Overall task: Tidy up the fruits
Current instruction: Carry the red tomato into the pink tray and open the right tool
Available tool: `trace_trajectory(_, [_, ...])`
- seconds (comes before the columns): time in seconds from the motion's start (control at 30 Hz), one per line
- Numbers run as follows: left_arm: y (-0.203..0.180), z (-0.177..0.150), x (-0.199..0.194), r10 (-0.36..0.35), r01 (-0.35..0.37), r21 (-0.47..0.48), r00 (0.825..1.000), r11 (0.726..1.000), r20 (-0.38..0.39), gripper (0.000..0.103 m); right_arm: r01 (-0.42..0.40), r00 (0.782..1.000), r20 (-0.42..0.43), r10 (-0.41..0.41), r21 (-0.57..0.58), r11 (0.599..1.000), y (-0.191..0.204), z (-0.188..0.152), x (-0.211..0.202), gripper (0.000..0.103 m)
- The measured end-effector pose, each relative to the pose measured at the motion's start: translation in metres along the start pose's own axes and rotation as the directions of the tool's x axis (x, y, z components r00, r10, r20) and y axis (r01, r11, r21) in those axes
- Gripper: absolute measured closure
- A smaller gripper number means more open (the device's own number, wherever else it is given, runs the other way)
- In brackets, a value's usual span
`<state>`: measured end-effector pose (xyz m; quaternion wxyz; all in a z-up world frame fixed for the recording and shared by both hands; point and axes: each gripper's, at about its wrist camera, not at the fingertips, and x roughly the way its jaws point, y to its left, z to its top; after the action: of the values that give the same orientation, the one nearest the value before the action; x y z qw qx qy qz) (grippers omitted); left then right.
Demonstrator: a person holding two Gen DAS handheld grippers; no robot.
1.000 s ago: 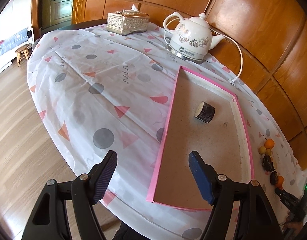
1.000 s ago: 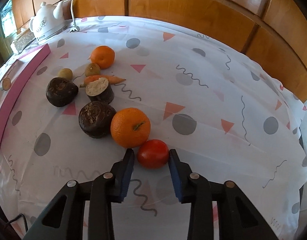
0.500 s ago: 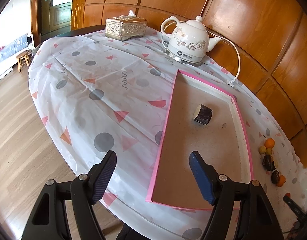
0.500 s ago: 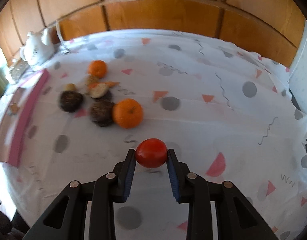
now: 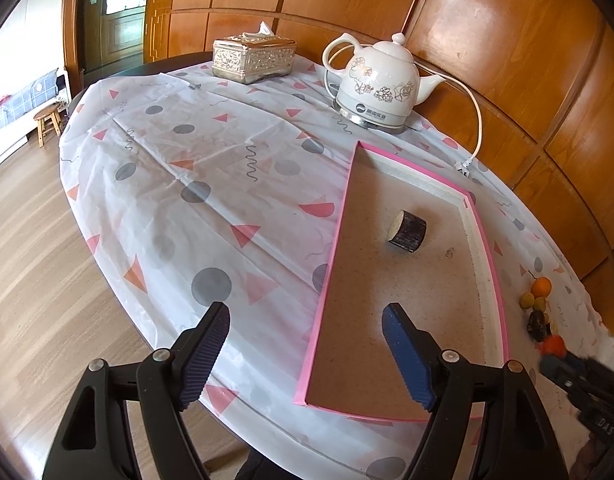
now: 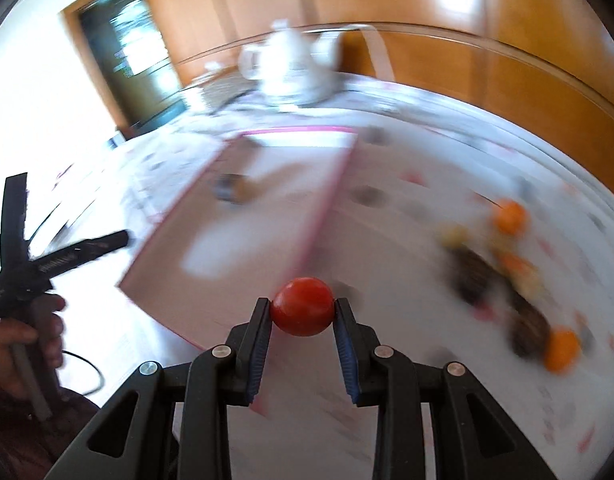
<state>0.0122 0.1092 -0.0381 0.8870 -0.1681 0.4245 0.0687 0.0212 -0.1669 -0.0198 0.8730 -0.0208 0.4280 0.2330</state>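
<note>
Red and glossy, the tomato (image 6: 302, 306) sits clamped between the pads of my right gripper (image 6: 303, 312), round and unblemished, carried above the tablecloth just off the pink-edged tray's (image 6: 331, 204) near corner. At my three o'clock the blurred oranges (image 6: 509, 216) and dark fruit pieces lie scattered. My left gripper (image 5: 307, 330) hangs empty, its jaws having just spread wider, over the tray's (image 5: 335, 240) pink left rim. One dark log-like piece (image 5: 407, 234) lies at twelve o'clock inside; bare tray floor surrounds it. The kettle (image 5: 381, 88) stands beyond.
</note>
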Motion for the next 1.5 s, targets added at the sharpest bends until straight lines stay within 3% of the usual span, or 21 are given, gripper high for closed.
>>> trace_trajectory(0.17, [0.006,0.001,0.001,0.003,-0.003,-0.019,1.0,1.0,-0.001,0.024,-0.038,0.999,-0.044,0.033,-0.13,0.991,0.048,0.028,0.04,0.072])
trace_trajectory(0.27, [0.009,0.0,0.003,0.005,-0.005,-0.025,1.0,1.0,-0.006,0.024,-0.023,0.997,-0.07,0.012,-0.158,0.987,0.062,0.034,0.062,0.071])
trace_trajectory(0.57, [0.008,-0.001,0.005,0.004,-0.004,-0.012,1.0,1.0,-0.016,0.024,0.037,0.994,-0.1,-0.052,-0.141,0.989,0.063,0.037,0.096,0.069])
trace_trajectory(0.7, [0.004,0.0,0.004,0.001,-0.001,0.001,1.0,1.0,-0.011,0.024,0.045,0.996,-0.072,-0.054,-0.116,0.992,0.059,0.035,0.085,0.05])
trace_trajectory(0.9, [-0.003,0.0,-0.001,-0.01,0.01,0.032,1.0,0.999,0.001,0.024,0.088,0.996,0.036,-0.087,-0.054,0.995,0.044,0.029,0.045,0.048])
trace_trajectory(1.03, [-0.009,-0.001,-0.004,-0.021,0.021,0.049,1.0,0.999,0.004,0.024,0.159,0.984,0.081,-0.159,0.001,0.987,0.023,0.013,0.017,0.048])
trace_trajectory(1.27, [-0.017,-0.002,-0.007,-0.038,0.037,0.075,0.999,0.996,0.01,0.024,0.269,0.953,0.096,-0.286,0.157,0.95,-0.028,-0.022,-0.023,0.047])
trace_trajectory(1.4, [-0.02,-0.002,-0.008,-0.043,0.042,0.088,0.999,0.995,0.01,0.024,0.338,0.928,0.071,-0.366,0.255,0.906,-0.061,-0.047,-0.041,0.047])
trace_trajectory(1.5, [-0.025,-0.002,-0.01,-0.05,0.049,0.104,0.999,0.993,0.012,0.024,0.403,0.896,0.045,-0.441,0.332,0.853,-0.088,-0.067,-0.055,0.047])
